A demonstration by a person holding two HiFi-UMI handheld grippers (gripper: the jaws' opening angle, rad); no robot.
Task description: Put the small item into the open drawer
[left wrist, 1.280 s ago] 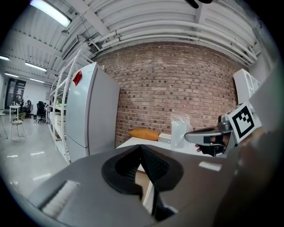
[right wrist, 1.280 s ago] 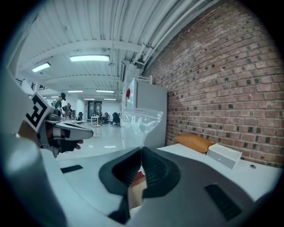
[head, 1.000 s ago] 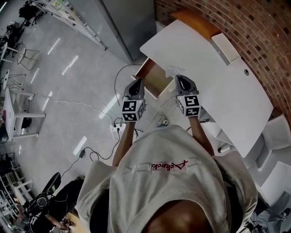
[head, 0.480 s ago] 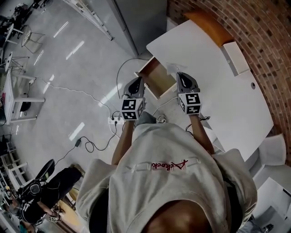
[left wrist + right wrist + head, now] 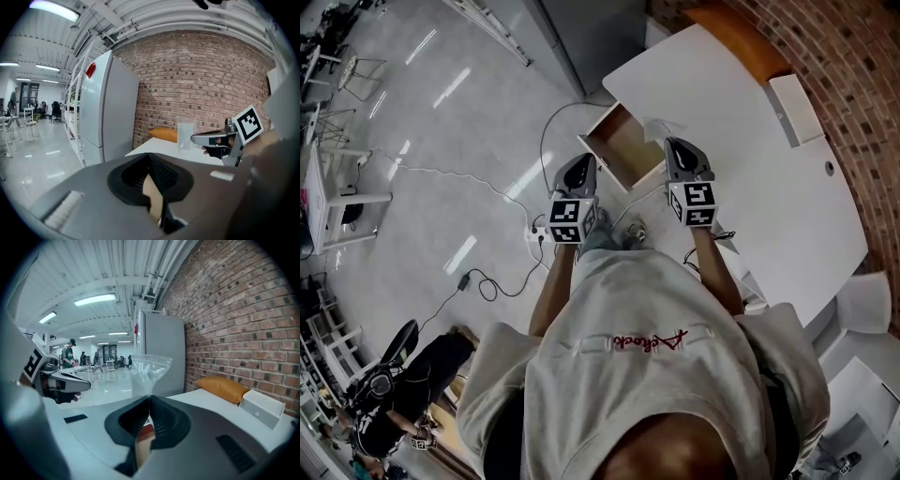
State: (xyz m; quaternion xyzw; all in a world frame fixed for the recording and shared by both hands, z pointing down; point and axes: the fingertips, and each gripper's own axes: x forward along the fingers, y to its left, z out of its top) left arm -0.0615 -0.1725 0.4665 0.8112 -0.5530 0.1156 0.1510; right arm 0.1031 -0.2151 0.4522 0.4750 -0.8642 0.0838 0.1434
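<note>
Bright, even light falls from ceiling strip lamps (image 5: 96,299), streaking glare across the glossy floor (image 5: 441,103) and nearly washing out the white worktop (image 5: 750,187). The clear bag (image 5: 149,369) glints. Both gripper views bulge fisheye-style, with black corners and soft foregrounds.

**Legible markings: one item of lettering, unclear**

- Red script lettering (image 5: 650,342), stitched across the upper back of the person's grey sweatshirt (image 5: 675,394): one cursive word with a flourish, its letters too small to read with certainty.
- Left gripper (image 5: 582,165) and right gripper (image 5: 676,145): each cube bears black-and-white square markers (image 5: 565,221), pattern only.
- Red tag (image 5: 90,70) on the tall white cabinet (image 5: 110,108): print too small to tell.
</note>
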